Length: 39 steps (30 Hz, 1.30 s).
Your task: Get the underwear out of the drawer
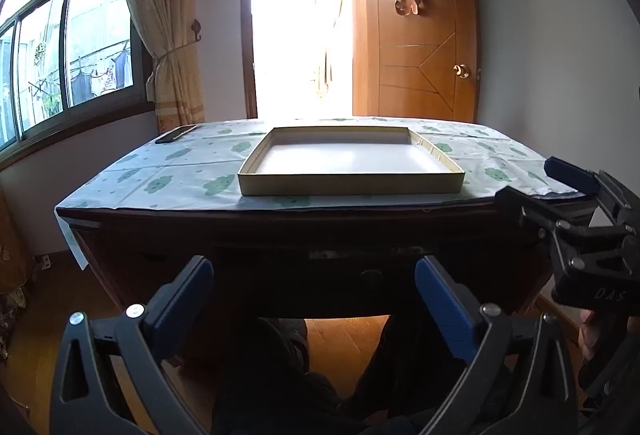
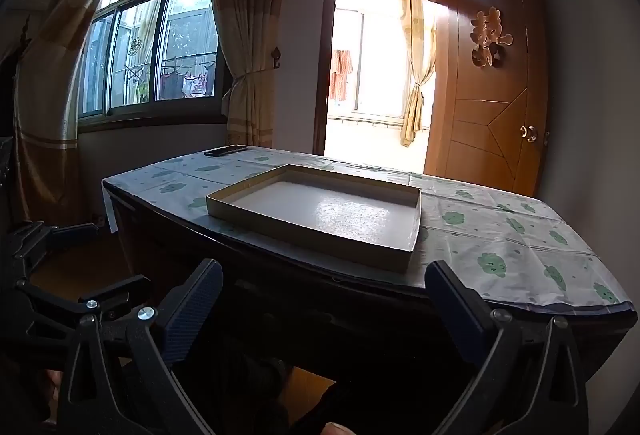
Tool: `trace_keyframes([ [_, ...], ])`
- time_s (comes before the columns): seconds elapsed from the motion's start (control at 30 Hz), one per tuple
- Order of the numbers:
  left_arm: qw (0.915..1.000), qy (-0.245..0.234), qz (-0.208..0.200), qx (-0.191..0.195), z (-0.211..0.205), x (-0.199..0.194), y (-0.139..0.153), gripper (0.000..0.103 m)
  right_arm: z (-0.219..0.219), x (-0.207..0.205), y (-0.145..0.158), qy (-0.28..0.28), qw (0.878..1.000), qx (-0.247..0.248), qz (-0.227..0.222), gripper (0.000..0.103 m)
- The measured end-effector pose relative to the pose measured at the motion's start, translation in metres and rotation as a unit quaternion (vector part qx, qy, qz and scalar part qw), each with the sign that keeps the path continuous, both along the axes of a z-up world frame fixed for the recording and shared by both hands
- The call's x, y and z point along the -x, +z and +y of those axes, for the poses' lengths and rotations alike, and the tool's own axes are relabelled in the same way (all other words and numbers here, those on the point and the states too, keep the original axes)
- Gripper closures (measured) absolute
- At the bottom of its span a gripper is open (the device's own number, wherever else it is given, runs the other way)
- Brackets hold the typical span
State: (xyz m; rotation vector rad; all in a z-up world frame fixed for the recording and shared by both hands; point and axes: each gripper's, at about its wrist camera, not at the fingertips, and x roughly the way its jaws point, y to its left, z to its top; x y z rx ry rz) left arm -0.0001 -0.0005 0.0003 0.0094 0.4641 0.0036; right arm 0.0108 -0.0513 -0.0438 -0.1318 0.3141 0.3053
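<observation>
The dark wooden drawer front (image 1: 320, 275) with a round knob (image 1: 370, 277) sits shut under the table edge, straight ahead in the left wrist view. No underwear shows. My left gripper (image 1: 314, 299) is open and empty, level with the drawer front, a short way before it. My right gripper (image 2: 324, 299) is open and empty, higher, near the table's front edge. It also shows at the right of the left wrist view (image 1: 560, 187). The drawer front is in deep shadow in the right wrist view (image 2: 320, 307).
A shallow, empty cardboard tray (image 1: 352, 184) (image 2: 312, 247) lies on the table's cloud-print cloth (image 1: 180, 171). A dark phone (image 1: 176, 134) lies at the far left corner. The person's legs (image 1: 280, 375) are under the table. An open wooden door (image 1: 420, 35) stands behind.
</observation>
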Motion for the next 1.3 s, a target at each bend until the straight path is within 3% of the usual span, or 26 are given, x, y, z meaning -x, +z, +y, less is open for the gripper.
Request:
trace_keyframes([
  [1.3, 1.0, -0.001, 0.0, -0.002, 0.0017, -0.0005, -0.0009, 0.0, 0.0013, 0.0036, -0.0022, -0.002, 1.0, 0.003, -0.006, 0.001],
])
